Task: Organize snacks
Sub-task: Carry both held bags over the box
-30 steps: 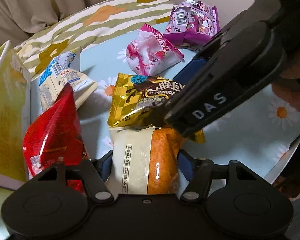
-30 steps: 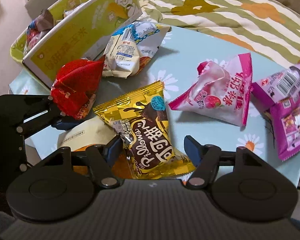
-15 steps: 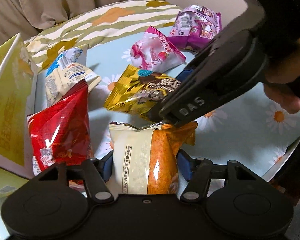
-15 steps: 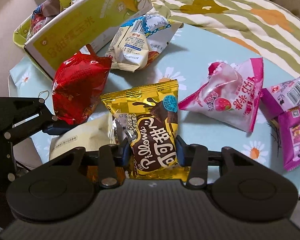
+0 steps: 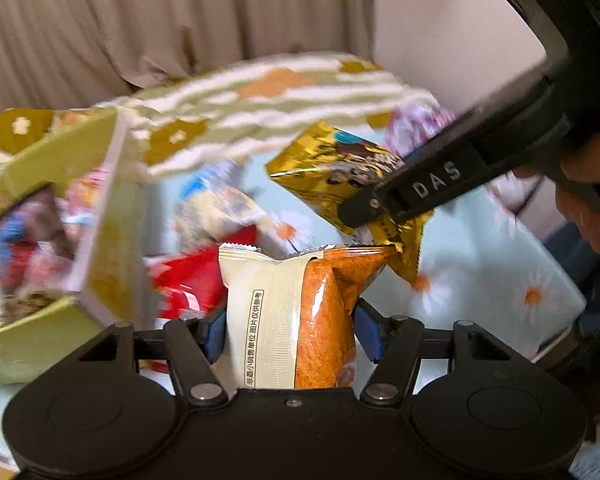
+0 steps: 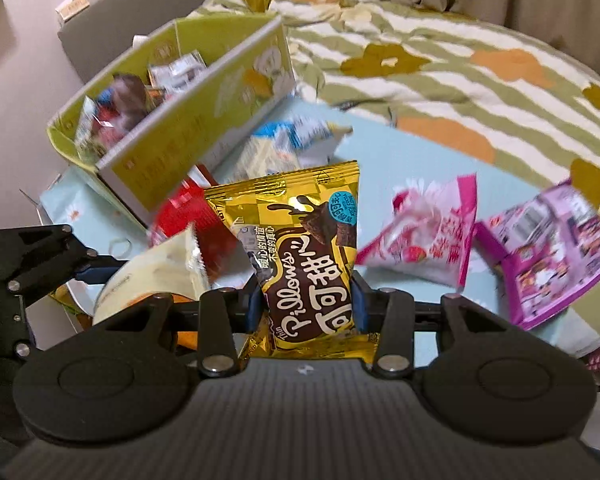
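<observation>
Two packets are in my tools at once. My left gripper is clamped on the cream and orange packet, low in the middle of the left view. My right gripper is closed on the gold packet, in the centre of the right view. Both hang above the blue daisy cloth.

To do this step well, I think I should carry them over the yellow-green box, upper left in the right view, keep the packets apart, and release only above its opening.

The gold packet reads "Pillows" with Chinese characters. The right tool's arm carries "DAS".
</observation>
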The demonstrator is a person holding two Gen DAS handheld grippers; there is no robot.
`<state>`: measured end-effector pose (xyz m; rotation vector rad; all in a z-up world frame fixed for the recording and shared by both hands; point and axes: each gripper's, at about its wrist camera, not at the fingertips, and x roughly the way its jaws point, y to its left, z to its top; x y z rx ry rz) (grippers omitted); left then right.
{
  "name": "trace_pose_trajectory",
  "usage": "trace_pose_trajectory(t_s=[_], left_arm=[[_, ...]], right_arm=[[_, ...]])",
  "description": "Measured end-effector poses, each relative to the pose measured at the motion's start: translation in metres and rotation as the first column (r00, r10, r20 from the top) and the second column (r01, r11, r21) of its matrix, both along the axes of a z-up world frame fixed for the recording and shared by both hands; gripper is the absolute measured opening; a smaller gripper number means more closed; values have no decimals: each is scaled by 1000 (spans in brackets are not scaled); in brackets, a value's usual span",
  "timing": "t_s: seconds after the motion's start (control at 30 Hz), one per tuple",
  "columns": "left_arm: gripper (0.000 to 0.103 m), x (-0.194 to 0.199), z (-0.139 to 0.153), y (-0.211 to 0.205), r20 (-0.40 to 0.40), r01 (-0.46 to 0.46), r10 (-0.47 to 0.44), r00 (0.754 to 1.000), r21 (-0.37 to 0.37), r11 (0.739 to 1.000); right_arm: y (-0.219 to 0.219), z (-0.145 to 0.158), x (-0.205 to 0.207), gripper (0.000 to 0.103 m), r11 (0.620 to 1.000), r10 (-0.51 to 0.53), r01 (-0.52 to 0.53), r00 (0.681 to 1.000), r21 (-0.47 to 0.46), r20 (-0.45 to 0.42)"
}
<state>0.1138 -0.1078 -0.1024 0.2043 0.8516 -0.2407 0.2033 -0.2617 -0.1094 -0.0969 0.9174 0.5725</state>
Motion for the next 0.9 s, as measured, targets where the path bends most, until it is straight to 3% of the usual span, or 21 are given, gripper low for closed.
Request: trace_pose_trajectory(t_s=[0.17, 0.4, 0.63, 0.9], left_arm=[[67, -10, 44, 33, 102, -117, 120, 988, -34, 993], [67, 6, 94, 101, 170, -278, 293, 941, -104, 955], [67, 44, 130, 172, 234, -313, 325, 916, -91, 946], [67, 129, 126, 246, 206, -286, 299, 932, -88, 954]], right_arm=[[21, 42, -2, 57, 1000, 22, -24, 998, 21, 65], [75, 86, 10, 57, 995, 40, -50, 993, 91, 108], [136, 121, 40, 57, 988, 4, -28, 988, 154, 156], [213, 133, 100, 57, 975, -105, 76, 986, 210, 131]])
